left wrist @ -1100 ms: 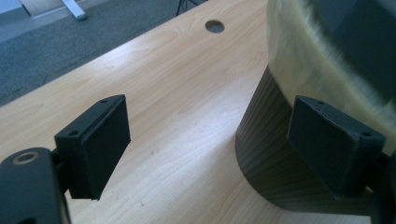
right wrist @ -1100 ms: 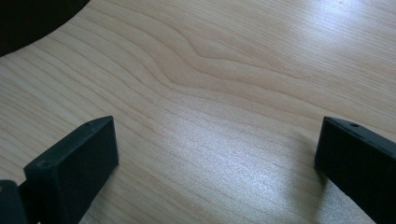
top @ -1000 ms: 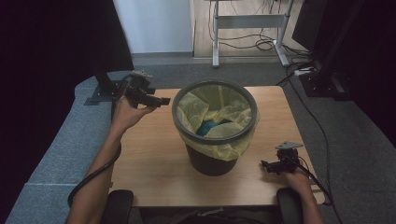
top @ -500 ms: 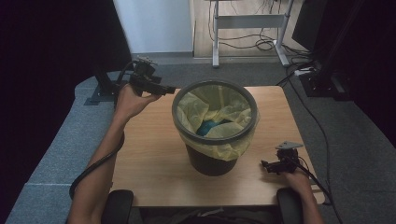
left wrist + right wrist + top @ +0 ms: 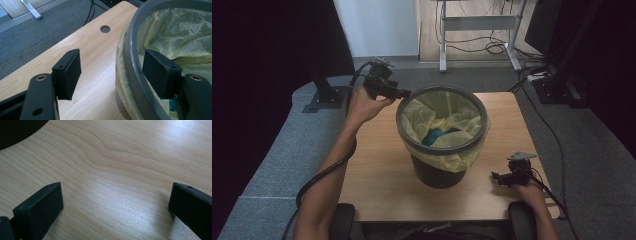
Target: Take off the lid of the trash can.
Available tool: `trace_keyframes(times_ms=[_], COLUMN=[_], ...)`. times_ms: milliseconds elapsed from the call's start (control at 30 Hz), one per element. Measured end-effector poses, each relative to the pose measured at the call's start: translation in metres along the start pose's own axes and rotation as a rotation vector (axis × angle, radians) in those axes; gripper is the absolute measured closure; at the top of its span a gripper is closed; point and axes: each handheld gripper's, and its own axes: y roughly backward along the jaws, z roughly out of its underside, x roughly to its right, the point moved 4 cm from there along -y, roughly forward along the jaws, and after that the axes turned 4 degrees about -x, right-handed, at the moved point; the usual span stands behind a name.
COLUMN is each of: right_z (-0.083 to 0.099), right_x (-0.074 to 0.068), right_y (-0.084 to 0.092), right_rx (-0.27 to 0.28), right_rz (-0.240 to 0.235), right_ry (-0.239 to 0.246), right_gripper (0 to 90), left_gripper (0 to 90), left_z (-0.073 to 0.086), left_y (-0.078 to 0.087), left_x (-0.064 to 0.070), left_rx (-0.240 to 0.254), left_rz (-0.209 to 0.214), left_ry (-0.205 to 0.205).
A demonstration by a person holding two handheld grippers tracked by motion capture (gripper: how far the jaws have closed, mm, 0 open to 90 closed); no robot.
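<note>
The left gripper point(image 5: 112, 72) is straddling the grey rim point(image 5: 131, 65) of the waste bin point(image 5: 442, 172) at its far left side. Its jaws have just been closing, one outside and one inside over the yellow bag point(image 5: 180, 32), and the pads are not yet pressing on the rim. The bin is standing in the middle of the wooden table point(image 5: 377, 175). The right gripper point(image 5: 498, 177) is resting near the right edge, jaws wide, holding nothing. No readable writing is showing.
</note>
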Motion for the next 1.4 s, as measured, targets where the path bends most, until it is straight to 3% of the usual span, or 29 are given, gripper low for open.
trace_keyframes(times_ms=[400, 567, 633, 867, 1400], right_z=[0.000, 0.000, 0.000, 0.000, 0.000], right_x=[0.000, 0.000, 0.000, 0.000, 0.000], right_y=[0.000, 0.000, 0.000, 0.000, 0.000], right_rx=[0.000, 0.000, 0.000, 0.000, 0.001], right_rz=[0.000, -0.001, -0.001, -0.001, -0.001], right_ry=[0.000, 0.001, 0.001, 0.003, 0.004], right_gripper=[0.0, 0.0, 0.0, 0.0, 0.0], left_gripper=[50.0, 70.0, 76.1, 78.0, 77.9], left_z=[-0.006, -0.010, -0.011, -0.013, 0.001], left_y=[-0.021, -0.022, -0.021, -0.015, 0.007], left_x=[0.012, 0.015, 0.016, 0.012, -0.013], left_rx=[-0.060, -0.041, -0.034, -0.029, 0.006], left_rz=[-0.025, 0.027, 0.028, 0.065, 0.091], left_ry=[-0.033, -0.012, -0.003, 0.040, 0.132])
